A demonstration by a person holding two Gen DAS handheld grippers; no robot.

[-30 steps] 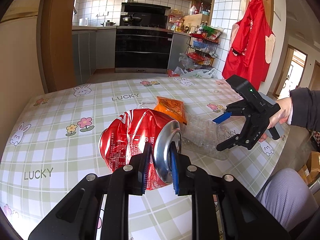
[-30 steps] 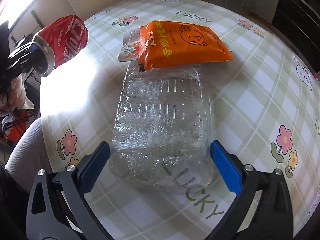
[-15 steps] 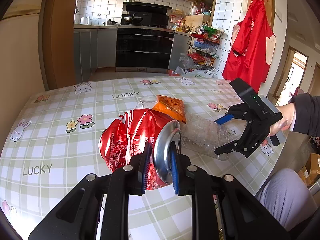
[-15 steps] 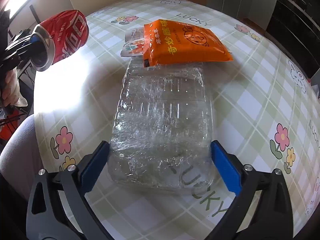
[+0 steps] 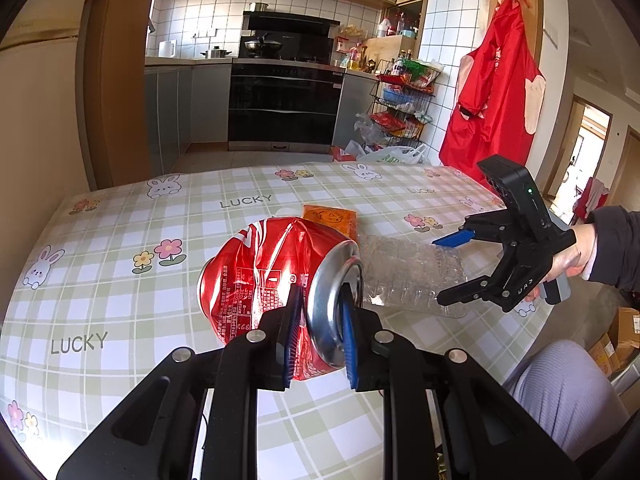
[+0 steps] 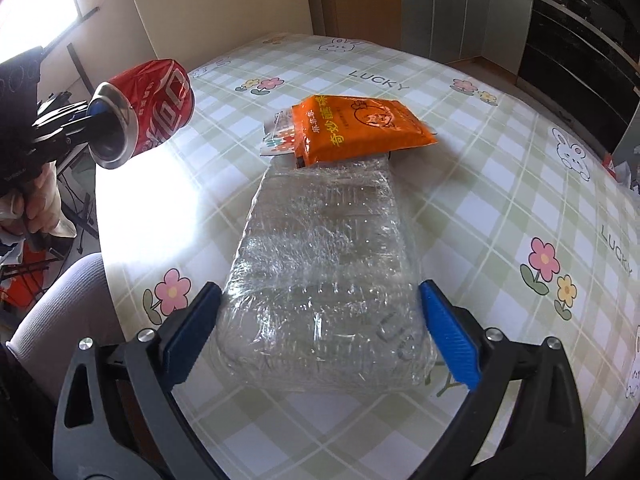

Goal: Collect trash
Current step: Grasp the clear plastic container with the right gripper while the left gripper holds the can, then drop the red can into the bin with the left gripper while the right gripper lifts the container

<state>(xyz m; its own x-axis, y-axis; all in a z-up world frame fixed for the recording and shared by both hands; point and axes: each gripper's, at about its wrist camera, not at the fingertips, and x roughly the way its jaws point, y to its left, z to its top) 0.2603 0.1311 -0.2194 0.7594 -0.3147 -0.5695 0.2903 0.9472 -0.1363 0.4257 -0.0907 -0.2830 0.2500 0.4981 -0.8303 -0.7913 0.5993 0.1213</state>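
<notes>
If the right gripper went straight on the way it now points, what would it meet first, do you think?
Most likely the clear plastic container: it lies directly ahead between the open pads of the right gripper, which points down at the table. The orange snack bag is beyond it. Exact height above the container is unclear.

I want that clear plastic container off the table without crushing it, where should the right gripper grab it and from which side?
Judging by its pose, grip the clear plastic container across its near short end, coming from above. It lies flat, with the open right gripper already straddling that width. The orange snack bag rests on its far end.
</notes>
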